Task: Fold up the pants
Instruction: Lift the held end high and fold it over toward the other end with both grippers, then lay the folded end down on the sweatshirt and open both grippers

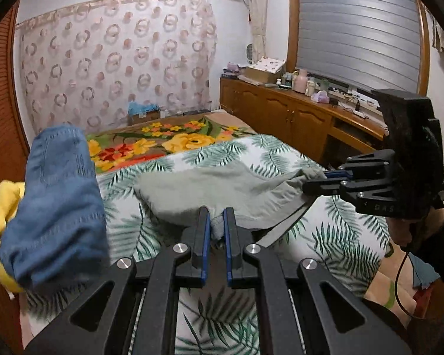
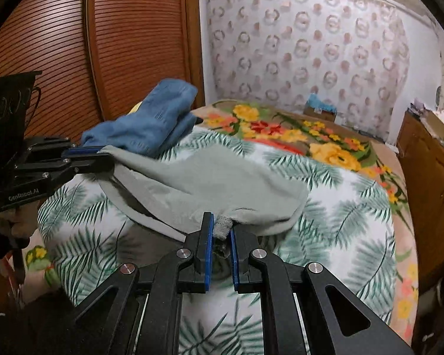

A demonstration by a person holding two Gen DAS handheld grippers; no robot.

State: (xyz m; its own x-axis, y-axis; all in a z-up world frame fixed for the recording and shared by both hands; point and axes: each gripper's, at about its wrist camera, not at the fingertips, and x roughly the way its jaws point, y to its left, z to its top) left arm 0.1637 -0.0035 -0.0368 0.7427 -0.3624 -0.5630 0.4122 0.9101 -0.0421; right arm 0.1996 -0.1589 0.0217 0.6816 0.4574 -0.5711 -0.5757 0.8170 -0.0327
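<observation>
Grey-green pants (image 1: 222, 189) hang stretched between my two grippers, just above the palm-leaf bedspread (image 1: 340, 230). My left gripper (image 1: 217, 211) is shut on one corner of the cloth, a bunched bit showing between its blue pads. In the same view my right gripper (image 1: 318, 179) comes in from the right, shut on the other corner. The right wrist view shows the pants (image 2: 210, 183) sagging toward the bed, my right gripper (image 2: 222, 222) pinching a grey fold, and my left gripper (image 2: 103, 153) at the far left clamped on the opposite end.
A blue denim garment (image 1: 59, 201) lies over something yellow (image 1: 6, 204) at the bed's left side, beside a brown slatted wardrobe (image 2: 103, 44). A floral blanket (image 1: 162, 142) covers the far end. A wooden cabinet (image 1: 281, 112) with clutter runs along the right.
</observation>
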